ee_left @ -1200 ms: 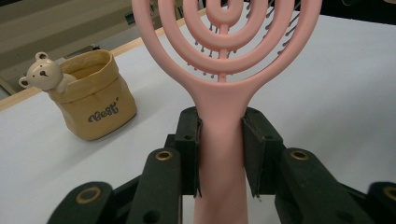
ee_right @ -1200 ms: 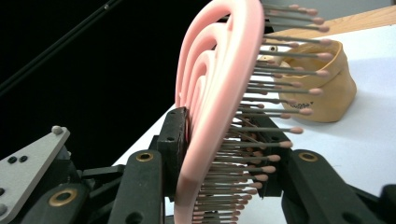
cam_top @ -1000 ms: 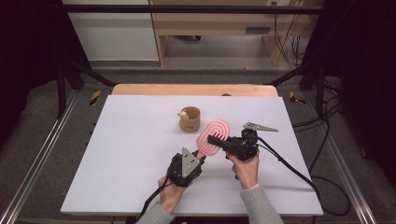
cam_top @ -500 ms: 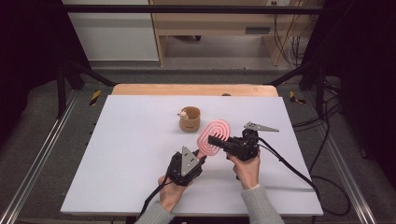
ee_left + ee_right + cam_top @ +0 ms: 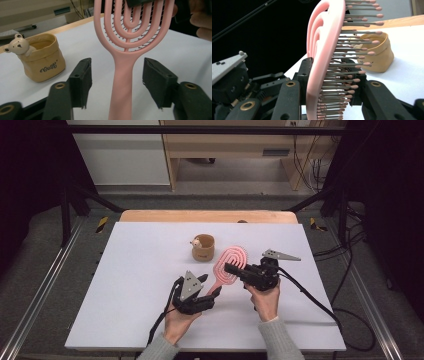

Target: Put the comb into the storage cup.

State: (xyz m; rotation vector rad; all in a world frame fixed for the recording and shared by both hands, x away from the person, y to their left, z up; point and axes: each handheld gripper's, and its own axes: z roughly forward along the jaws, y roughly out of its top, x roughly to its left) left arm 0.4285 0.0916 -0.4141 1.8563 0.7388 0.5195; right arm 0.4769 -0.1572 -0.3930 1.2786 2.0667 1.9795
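Pink plastic marks the hairbrush (image 5: pixel 230 265), which sits near the middle of the white bench (image 5: pixel 130 285), its looped head toward the far right and its handle running down to the near left. The right tongs (image 5: pixel 234 268) are clenched on the brush head: in the right gripper view one black jaw lies flat against the smooth back of the hairbrush (image 5: pixel 322 57) and the other presses in among the bristles. The left tongs (image 5: pixel 209 286) have just been opening, and in the left gripper view the handle of the hairbrush (image 5: pixel 122 82) stands between the two jaws with clear gaps on either side, so they are released and touch nothing.

Just beyond the brush head, to its far left, stands a small tan cup (image 5: pixel 203 248) with a little bear figure (image 5: pixel 197 241) perched on its rim. It is near the brush but apart from it, and nothing lies between the two. In the left gripper view the tan cup (image 5: pixel 43 60) stands left of the handle, upright, with lettering on its side. A strip of bare wood (image 5: pixel 205 216) shows along the far edge of the bench. Black cables (image 5: pixel 320 305) trail from the right tongs across the near right of the bench and off its side to the floor.
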